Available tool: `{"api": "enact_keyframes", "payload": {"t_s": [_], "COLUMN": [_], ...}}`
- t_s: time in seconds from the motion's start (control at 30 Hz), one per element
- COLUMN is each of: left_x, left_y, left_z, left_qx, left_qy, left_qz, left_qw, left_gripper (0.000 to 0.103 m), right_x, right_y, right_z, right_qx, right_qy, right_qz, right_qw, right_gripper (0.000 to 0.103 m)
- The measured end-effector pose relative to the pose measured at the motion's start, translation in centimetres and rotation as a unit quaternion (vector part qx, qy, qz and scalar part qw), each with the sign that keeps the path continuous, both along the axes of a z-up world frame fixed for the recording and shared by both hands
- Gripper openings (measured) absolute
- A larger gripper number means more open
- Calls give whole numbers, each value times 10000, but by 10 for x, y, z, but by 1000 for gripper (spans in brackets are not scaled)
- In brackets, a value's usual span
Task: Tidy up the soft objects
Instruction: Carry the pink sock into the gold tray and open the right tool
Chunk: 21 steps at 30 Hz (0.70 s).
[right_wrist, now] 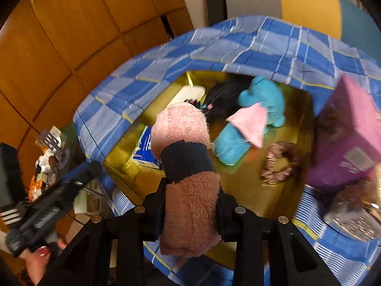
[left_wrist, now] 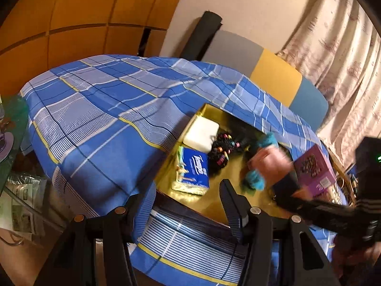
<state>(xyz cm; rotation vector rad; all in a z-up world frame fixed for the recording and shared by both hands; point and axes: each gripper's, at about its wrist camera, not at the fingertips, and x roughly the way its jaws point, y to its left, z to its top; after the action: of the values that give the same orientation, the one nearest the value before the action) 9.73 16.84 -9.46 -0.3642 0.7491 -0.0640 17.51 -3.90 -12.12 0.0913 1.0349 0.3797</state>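
My right gripper (right_wrist: 193, 191) is shut on a rolled pink towel (right_wrist: 183, 124) bound by a dark band, and holds it over a gold box (right_wrist: 123, 166) on the bed. In the box lie a teal plush (right_wrist: 264, 97) with a pink patch, a black bundle of beaded hair ties (left_wrist: 222, 151), a brown scrunchie (right_wrist: 278, 164), a blue tissue pack (left_wrist: 194, 171) and a white pack (left_wrist: 202, 135). In the left wrist view the towel (left_wrist: 271, 164) is a pink blur over the box. My left gripper (left_wrist: 181, 200) stands open at the box's near edge, with a fold of the blue plaid sheet (left_wrist: 95, 109) against its left finger.
A purple carton (right_wrist: 345, 138) leans at the box's right side. A glass side table (left_wrist: 12, 124) with clutter stands left of the bed. Wooden wardrobe doors (left_wrist: 71, 23) are behind, and a curtain (left_wrist: 345, 59) hangs at the right by a grey, yellow and teal headboard (left_wrist: 276, 76).
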Motion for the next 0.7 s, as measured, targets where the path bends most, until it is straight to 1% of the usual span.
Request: {"api": "enact_keyframes", "payload": {"t_s": [0.1, 0.2, 0.37, 0.53, 0.67, 0.7], "left_x": [0, -1, -4, -4, -4, -4], "left_y": [6, 11, 18, 22, 26, 27], "left_z": [3, 5, 9, 10, 9, 8], "left_qx": [-24, -86, -139, -122, -139, -141], "left_qy": [-65, -107, -238, -255, -243, -228], "left_qz": [71, 148, 329, 408, 474, 491], "left_qw": [10000, 9998, 9991, 9988, 9985, 9984], "left_gripper": [56, 56, 56, 56, 56, 56], "right_x": [13, 22, 31, 40, 45, 45], "right_y": [8, 11, 21, 27, 37, 40], "right_z": [-10, -16, -27, -43, -49, -47], "right_qx": [-119, -100, -132, 101, 333, 412], "right_qy": [217, 402, 534, 943, 1046, 1033], "right_qz": [-66, -218, -491, -1039, -1098, -1045], "right_qw": [9997, 9989, 9973, 9901, 9879, 9883], "right_gripper": [35, 35, 35, 38, 40, 43]}}
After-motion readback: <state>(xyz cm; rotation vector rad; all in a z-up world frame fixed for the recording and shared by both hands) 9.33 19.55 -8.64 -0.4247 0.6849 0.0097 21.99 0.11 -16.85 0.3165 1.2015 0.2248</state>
